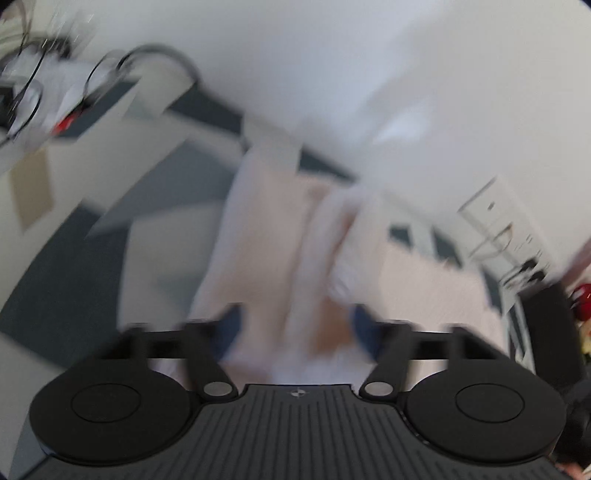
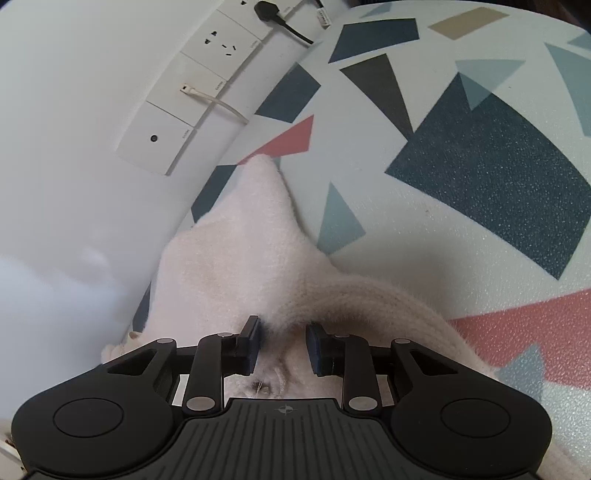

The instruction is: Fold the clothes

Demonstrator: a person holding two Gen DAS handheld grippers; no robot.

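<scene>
A fluffy cream knitted garment (image 2: 243,258) lies on the patterned surface (image 2: 461,240), bunched against the wall, with a ribbed edge curving right. My right gripper (image 2: 282,345) has its jaws either side of a fold of the garment, with a gap on each side of the cloth. The left wrist view is blurred by motion. There the same pale garment (image 1: 273,240) hangs in front of my left gripper (image 1: 295,325), and cloth sits between its blue pads (image 1: 365,328). Whether the left jaws pinch the cloth is hidden by blur.
A white wall with a row of socket plates (image 2: 188,96) and a plugged black cable (image 2: 284,18) runs along the left. Cables and white items (image 1: 48,88) lie at the far left of the surface. Shelving and red objects (image 1: 580,295) show at the right.
</scene>
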